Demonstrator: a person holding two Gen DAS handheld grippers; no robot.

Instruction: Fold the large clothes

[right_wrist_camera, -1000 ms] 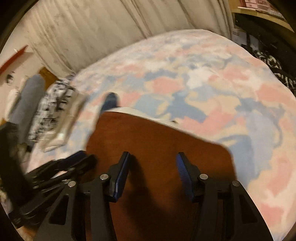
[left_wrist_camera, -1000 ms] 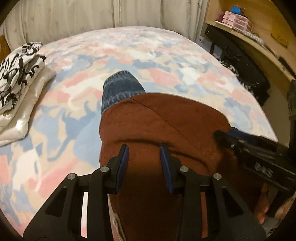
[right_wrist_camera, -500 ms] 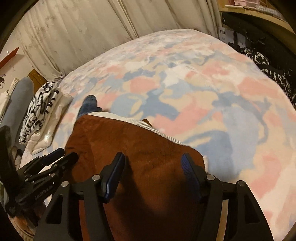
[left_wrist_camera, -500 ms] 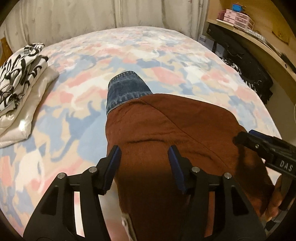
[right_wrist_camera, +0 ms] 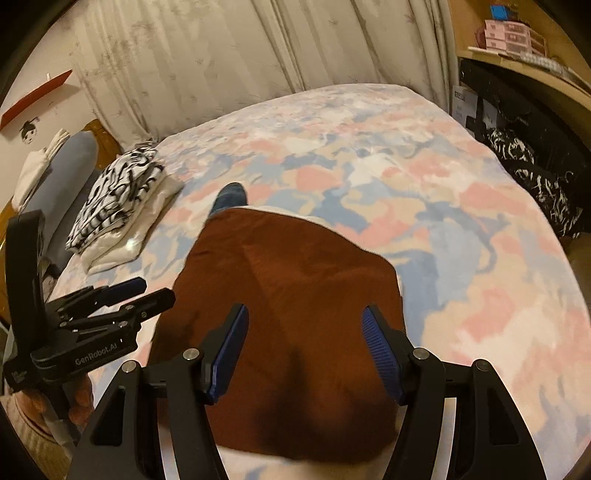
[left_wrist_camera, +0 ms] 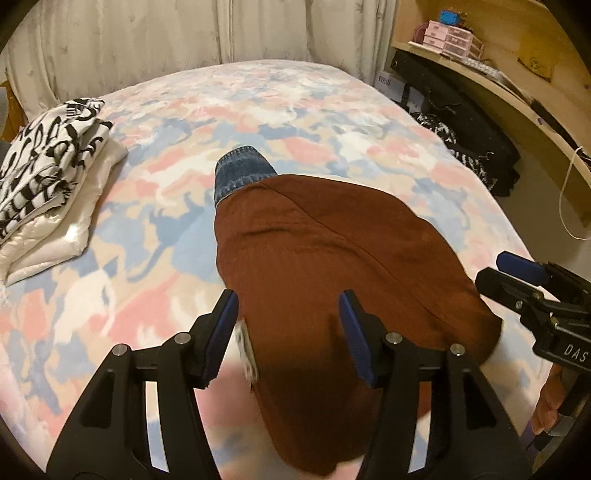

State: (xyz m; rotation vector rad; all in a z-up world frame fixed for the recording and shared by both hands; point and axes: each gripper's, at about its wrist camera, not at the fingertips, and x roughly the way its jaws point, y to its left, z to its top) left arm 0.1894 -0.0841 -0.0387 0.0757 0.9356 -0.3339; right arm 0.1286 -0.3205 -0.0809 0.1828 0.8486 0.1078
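A rust-brown garment (left_wrist_camera: 332,258) lies folded on the patterned bed cover (left_wrist_camera: 258,110), with a blue denim piece (left_wrist_camera: 240,173) poking out from under its far edge. My left gripper (left_wrist_camera: 288,295) hovers above the garment's near left part. Its jaws are opening and the pads press on nothing. In the right wrist view the same garment (right_wrist_camera: 295,295) lies below my right gripper (right_wrist_camera: 306,309), whose jaws are also opening without gripping cloth. Each view also shows the other gripper: the right gripper (left_wrist_camera: 493,267) at the garment's right corner, the left gripper (right_wrist_camera: 155,290) at its left.
A folded stack, black-and-white cloth (left_wrist_camera: 44,166) on a white padded piece, sits at the bed's left. Curtains hang behind the bed. A wooden desk shelf with pink drawers (left_wrist_camera: 447,35) and black bags (left_wrist_camera: 472,122) stand to the right. A grey pillow (right_wrist_camera: 62,173) lies far left.
Both grippers have opened wider and pulled back and up from the rust-brown garment, which now lies flat on the bed with more of it in view.
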